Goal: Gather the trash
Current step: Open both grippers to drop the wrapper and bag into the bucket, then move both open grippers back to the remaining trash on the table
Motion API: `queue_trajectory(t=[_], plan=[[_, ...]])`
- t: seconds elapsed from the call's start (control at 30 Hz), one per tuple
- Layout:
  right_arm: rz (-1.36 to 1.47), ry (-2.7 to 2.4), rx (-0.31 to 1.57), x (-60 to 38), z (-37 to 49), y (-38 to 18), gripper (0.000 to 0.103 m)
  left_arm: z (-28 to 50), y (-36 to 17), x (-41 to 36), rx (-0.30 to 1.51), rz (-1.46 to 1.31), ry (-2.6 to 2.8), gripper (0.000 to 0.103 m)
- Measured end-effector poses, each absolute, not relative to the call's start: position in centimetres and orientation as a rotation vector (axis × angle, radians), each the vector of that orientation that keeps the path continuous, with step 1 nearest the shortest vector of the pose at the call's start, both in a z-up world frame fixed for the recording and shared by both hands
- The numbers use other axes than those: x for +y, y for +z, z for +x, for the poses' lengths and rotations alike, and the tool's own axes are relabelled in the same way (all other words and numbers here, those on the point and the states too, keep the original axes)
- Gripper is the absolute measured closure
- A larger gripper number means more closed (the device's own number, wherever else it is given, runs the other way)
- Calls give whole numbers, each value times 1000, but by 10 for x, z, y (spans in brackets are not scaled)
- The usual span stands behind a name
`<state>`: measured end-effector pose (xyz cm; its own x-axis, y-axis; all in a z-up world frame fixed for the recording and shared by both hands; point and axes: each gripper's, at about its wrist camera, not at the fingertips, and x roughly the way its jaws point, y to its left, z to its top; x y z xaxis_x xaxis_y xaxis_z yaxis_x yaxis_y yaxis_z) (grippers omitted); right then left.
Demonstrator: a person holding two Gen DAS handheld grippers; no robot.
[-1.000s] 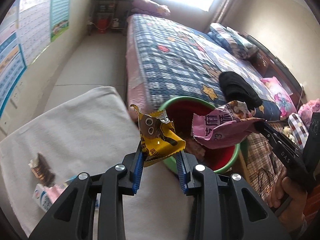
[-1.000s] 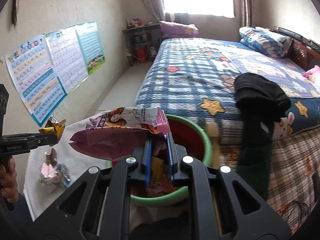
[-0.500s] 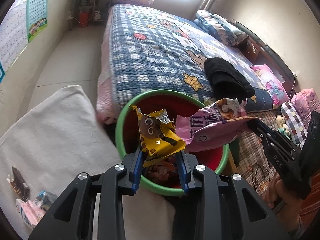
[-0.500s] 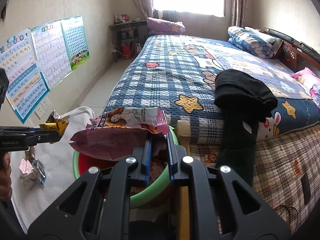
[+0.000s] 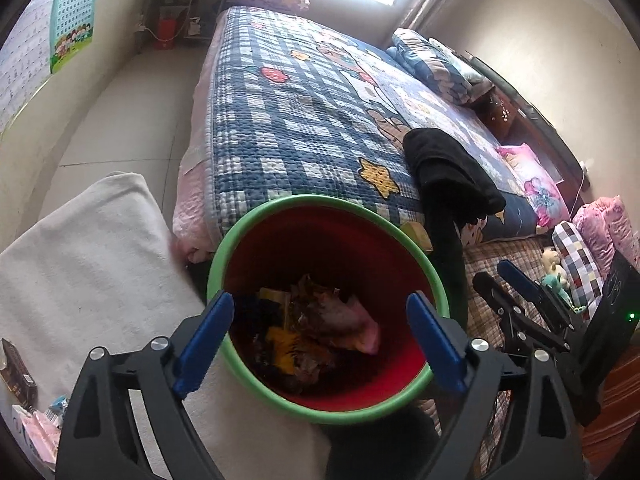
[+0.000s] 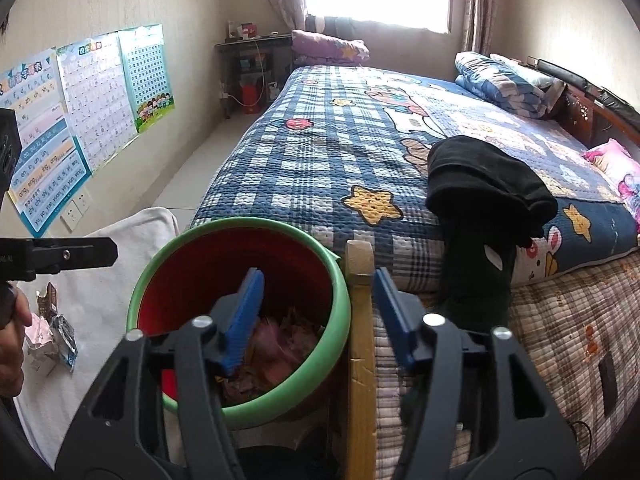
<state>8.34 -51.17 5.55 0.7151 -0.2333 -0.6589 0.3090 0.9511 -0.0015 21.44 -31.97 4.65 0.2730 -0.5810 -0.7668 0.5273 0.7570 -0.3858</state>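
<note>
Bin (image 5: 256, 228): red inside with a green rim, standing upright, its mouth open upward, between the white cloth on the left and the bed on the right.
Bin contents: crumpled wrappers (image 5: 320, 328) heaped at the bottom; a pink one and a yellow one can be told, the rest brownish. No print readable on them.
Left gripper (image 5: 316, 328): jaws spread wide over the bin's mouth, one finger at each side of the rim, holding nothing.
Right gripper (image 6: 318, 316): jaws apart and empty, near the bin's right rim; the left finger is over the bin, the right finger past a yellow wooden post (image 6: 360, 320).
Cloth (image 5: 88, 264): white, spread left of the bin.
Trash left (image 6: 52, 332): several small wrappers lying together on the cloth's near left part; a brown one and pale pink ones; writing too small to read.
Posters (image 6: 60, 120): on the left wall, charts with pinyin syllables such as "ang, eng, ing, ong".
Bed (image 6: 360, 152): blue checked quilt, a black garment (image 6: 480, 184) draped over its near edge.
</note>
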Motion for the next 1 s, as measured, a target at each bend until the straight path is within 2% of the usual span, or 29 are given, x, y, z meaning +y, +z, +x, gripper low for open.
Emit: queue_trajectory(t=[0.07, 0.13, 0.3, 1.0], plan=[[117, -294, 709, -509, 82, 56, 35, 215, 47, -316, 1059, -62, -736, 16], [117, -288, 705, -506, 82, 56, 22, 215, 48, -308, 1052, -68, -719, 11], [112, -267, 685, -486, 80, 62, 5, 212, 51, -281, 1037, -85, -671, 8], [29, 67, 715, -310, 99, 60, 5, 155, 33, -44, 1023, -259, -287, 8]])
